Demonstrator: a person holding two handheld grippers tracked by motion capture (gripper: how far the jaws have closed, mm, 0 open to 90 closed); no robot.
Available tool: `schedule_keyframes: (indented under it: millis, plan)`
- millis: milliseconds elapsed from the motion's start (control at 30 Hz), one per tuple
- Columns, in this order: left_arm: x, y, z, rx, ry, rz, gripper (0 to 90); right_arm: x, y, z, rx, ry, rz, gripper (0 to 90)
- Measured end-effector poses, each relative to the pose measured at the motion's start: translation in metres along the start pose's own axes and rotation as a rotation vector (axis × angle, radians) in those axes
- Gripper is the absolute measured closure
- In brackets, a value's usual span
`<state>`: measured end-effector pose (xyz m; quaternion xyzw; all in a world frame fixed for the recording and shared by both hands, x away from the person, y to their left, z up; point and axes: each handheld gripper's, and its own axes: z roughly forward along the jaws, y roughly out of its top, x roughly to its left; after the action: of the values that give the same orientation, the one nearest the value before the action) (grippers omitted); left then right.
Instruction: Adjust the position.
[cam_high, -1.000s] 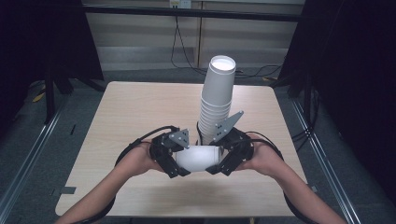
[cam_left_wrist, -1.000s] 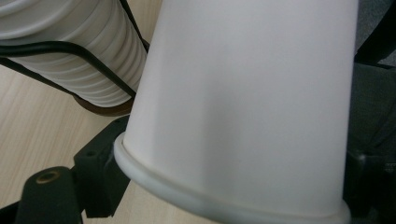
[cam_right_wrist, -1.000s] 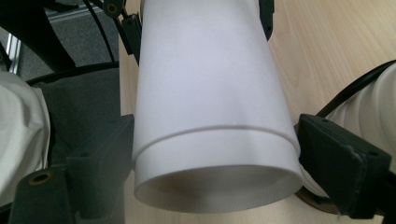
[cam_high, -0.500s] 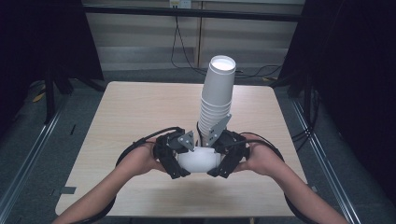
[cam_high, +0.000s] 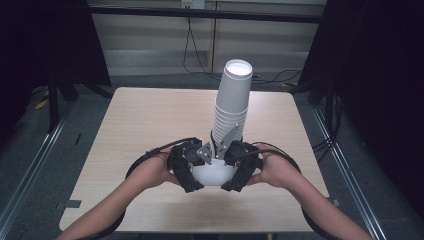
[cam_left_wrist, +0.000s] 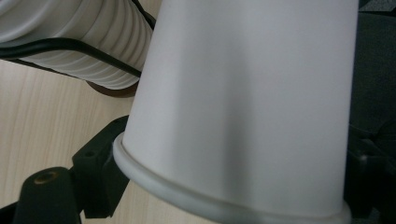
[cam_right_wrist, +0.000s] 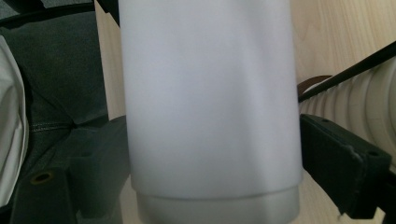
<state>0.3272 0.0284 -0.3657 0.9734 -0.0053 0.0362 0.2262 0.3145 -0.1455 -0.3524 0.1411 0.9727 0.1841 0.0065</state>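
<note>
Pale wooden desk (cam_high: 135, 130) spreads wide and bare to the left, right and far edges, with a narrower bare strip along the near edge. Toward its middle stands a tall stack of white paper cups (cam_high: 232, 107), leaning slightly. Just in front of the stack, a single white paper cup (cam_high: 214, 173) lies sideways between both grippers. The left gripper (cam_high: 192, 172) is clamped on the cup's rim end, its jaws drawn close together. The right gripper (cam_high: 235, 172) is clamped across the cup's base end, jaws wide apart around it.
</note>
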Motion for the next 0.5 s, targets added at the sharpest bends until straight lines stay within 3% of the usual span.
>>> schedule_keyframes:
  millis: [67,100,133,200,233,300,367,400,433,467,500]
  plan:
    - [-0.010,0.000,0.008,-0.128,0.006,-0.147,15.5,-0.001,0.000,0.002,0.007,0.002,-0.008,13.5]
    - [-0.003,0.000,0.004,-0.047,0.009,-0.048,15.5,-0.001,0.000,0.002,0.012,0.004,-0.004,13.6]
    - [0.000,0.001,0.001,0.013,0.016,0.020,15.5,-0.001,0.000,0.003,0.014,0.003,0.007,13.8]
    - [-0.008,0.000,0.007,-0.073,0.032,-0.090,15.5,-0.001,0.000,0.005,0.010,0.001,0.001,13.8]
    - [0.001,0.002,0.001,0.026,0.033,0.040,15.5,-0.001,0.001,0.005,0.019,0.013,0.003,13.9]
    - [-0.005,0.001,0.005,-0.034,0.005,-0.047,15.5,-0.001,0.001,0.007,0.018,0.005,-0.014,14.5]
    - [-0.001,0.002,0.002,0.023,0.003,0.013,15.5,0.000,0.001,0.007,0.027,0.010,0.000,16.0]
    - [-0.004,0.002,0.004,-0.001,0.005,-0.011,15.5,0.000,0.001,0.008,0.028,0.011,0.004,17.2]
    - [-0.003,0.003,0.003,0.013,0.008,0.004,15.5,0.000,0.001,0.008,0.023,0.009,0.001,18.1]
    - [0.000,0.003,0.001,0.043,0.010,0.049,15.5,0.000,0.001,0.008,0.023,0.014,0.000,21.1]
    - [0.000,0.003,0.001,0.042,0.013,0.045,15.4,0.001,0.001,0.008,0.022,0.021,-0.003,22.1]
